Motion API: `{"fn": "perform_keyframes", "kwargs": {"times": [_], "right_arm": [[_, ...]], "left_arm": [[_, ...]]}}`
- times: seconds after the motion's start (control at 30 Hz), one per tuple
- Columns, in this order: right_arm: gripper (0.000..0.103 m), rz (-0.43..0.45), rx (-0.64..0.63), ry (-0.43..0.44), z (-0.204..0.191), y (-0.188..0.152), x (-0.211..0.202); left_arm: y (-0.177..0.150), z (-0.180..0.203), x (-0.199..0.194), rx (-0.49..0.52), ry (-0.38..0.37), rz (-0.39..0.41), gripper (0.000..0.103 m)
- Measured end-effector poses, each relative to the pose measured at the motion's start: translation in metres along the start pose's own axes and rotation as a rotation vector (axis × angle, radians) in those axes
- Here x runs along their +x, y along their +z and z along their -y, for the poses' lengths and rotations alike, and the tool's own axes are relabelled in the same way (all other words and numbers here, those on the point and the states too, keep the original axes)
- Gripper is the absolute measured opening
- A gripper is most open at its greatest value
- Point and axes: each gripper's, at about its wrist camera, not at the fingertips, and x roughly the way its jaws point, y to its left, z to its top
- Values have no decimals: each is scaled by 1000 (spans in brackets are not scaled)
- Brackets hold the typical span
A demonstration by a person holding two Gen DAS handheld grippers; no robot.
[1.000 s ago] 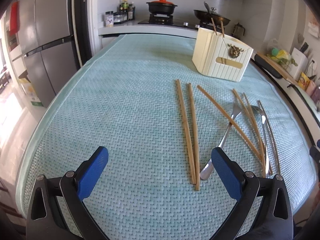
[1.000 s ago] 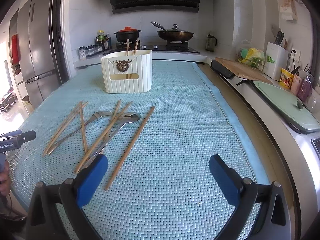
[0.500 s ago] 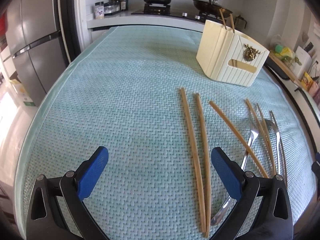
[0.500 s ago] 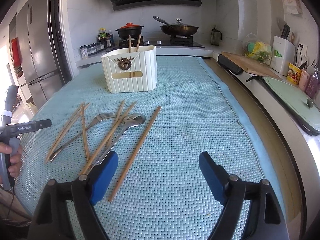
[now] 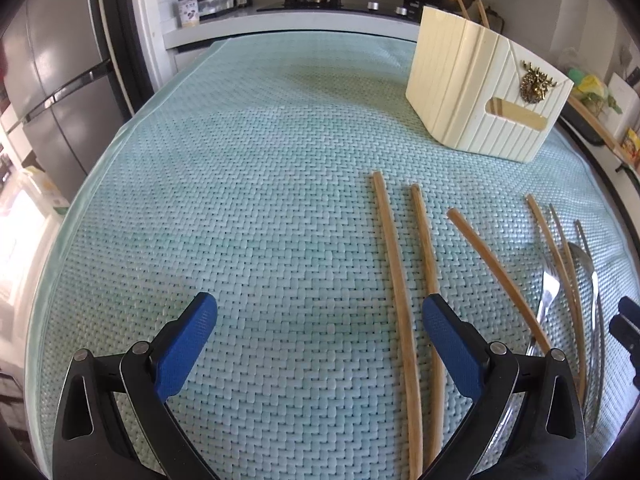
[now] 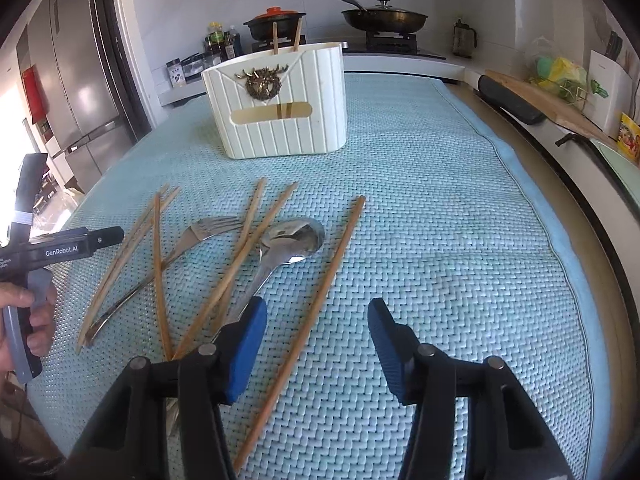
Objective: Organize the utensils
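Several wooden chopsticks, a fork (image 6: 208, 228) and a spoon (image 6: 296, 236) lie scattered on the teal woven mat (image 6: 440, 220). Behind them stands a cream ribbed utensil holder (image 6: 280, 120) with two chopsticks (image 6: 275, 38) upright in it. My right gripper (image 6: 316, 308) hangs low over the mat, its jaws closing. A lone chopstick (image 6: 332, 256) runs between its pads, which do not touch it. My left gripper (image 5: 318, 308) is open wide. The leftmost chopstick (image 5: 394, 264) lies just inside its right finger (image 5: 444, 328). The holder (image 5: 472, 92) stands far right of it.
A hand (image 6: 24, 308) holds the left device's handle at the left mat edge. A fridge (image 5: 60, 92) stands to the left. Behind are a stove with a pot (image 6: 276, 24) and a pan (image 6: 384, 18). A cutting board (image 6: 540, 100) lies on the right counter.
Both grippers have moved forward and down toward the utensils. The right jaws have narrowed and now straddle the lone chopstick. The left gripper stayed wide open and came up beside the chopstick pair.
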Motion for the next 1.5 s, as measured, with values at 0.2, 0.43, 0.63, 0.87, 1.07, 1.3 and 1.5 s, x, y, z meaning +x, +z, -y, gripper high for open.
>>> {"fn": "perform_keyframes", "kwargs": {"times": [0.2, 0.43, 0.63, 0.87, 1.07, 1.3, 1.5], "right_arm": [[54, -38, -35, -13, 2, -1, 15], [53, -57, -44, -58, 14, -3, 19], [53, -71, -46, -58, 24, 8, 27], [45, -98, -78, -69, 30, 41, 52], [30, -149, -76, -73, 36, 69, 71], [9, -193, -68, -64, 35, 92, 87], [5, -162, -13, -26, 44, 98, 86]], "left_arm": [[-1, 4, 7, 47, 29, -14, 102], [6, -5, 11, 50, 31, -24, 102], [18, -4, 21, 74, 3, -45, 101], [45, -1, 37, 119, -64, -84, 87], [68, 11, 51, 175, -85, -136, 77], [79, 24, 52, 190, -127, -164, 11], [70, 28, 44, 146, -161, -133, 5]]}}
